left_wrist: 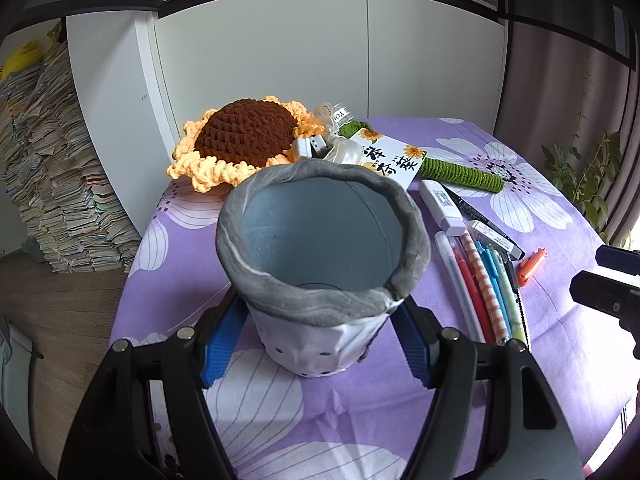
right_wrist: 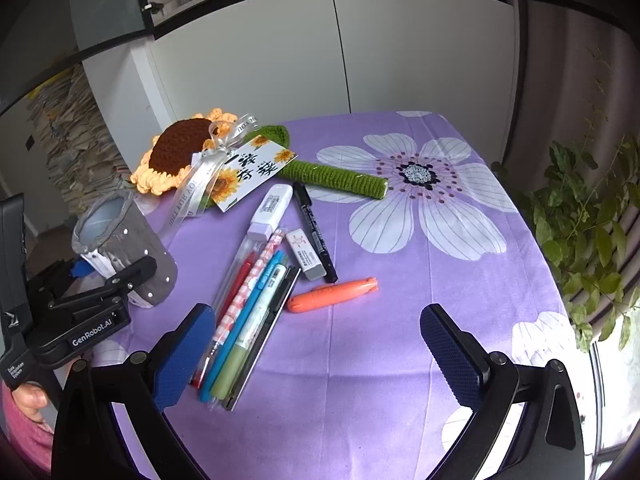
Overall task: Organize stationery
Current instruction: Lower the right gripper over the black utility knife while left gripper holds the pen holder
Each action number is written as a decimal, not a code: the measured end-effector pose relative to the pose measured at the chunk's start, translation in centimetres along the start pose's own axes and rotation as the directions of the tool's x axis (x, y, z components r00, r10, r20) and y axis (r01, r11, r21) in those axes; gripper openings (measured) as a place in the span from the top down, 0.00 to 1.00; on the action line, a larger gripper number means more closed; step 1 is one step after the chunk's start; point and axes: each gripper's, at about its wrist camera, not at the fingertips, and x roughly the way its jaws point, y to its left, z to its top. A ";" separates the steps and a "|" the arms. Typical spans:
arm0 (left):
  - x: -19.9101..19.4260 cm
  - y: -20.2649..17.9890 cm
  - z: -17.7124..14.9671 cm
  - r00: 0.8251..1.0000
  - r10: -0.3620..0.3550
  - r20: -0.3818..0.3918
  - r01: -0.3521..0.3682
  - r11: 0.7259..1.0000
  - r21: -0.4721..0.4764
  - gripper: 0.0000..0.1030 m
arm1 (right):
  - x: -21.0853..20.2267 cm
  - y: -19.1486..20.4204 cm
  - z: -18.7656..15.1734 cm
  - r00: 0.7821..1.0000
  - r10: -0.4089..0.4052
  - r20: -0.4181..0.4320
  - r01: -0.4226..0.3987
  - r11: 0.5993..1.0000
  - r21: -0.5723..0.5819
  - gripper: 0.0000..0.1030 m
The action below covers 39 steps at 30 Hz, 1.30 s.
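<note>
- The left tongs (left_wrist: 316, 344) pinch the lower wall of the soft grey plush pen holder with a white dotted base (left_wrist: 320, 264), which stands upright at the centre of the left wrist view on the purple flower-print cloth surface (left_wrist: 560, 360).
- The right tongs (right_wrist: 316, 356) are spread wide with nothing between their pads, hovering low in the right wrist frame over a bundle of coloured pens (right_wrist: 248, 308).
- The step in hand looks like steadying the holder; the next move likely calls for closing on one pen and carrying it left to the opening.
- The holder's rim sags slightly, and its interior appears empty.
- Just right of the bundle lie an orange capped pen (right_wrist: 332, 290), a black marker (right_wrist: 316, 232) and a white eraser (right_wrist: 306, 254).
</note>
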 end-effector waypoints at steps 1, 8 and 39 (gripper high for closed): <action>-0.1 0.3 -0.2 1.000 0.001 0.005 -0.001 1.000 -0.006 0.33 | 0.1 0.4 -0.1 1.000 0.007 -0.016 -0.007 1.000 -0.002 0.14; -0.1 1.0 -1.1 0.999 -0.025 0.039 0.026 0.999 -0.030 0.33 | 2.9 0.8 -1.3 0.972 0.108 -0.210 -0.084 0.989 0.119 0.54; 0.1 1.8 -1.0 0.996 -0.084 0.035 0.086 0.994 -0.069 0.32 | 5.6 2.3 0.1 0.967 -0.072 -0.243 0.102 0.988 0.116 0.60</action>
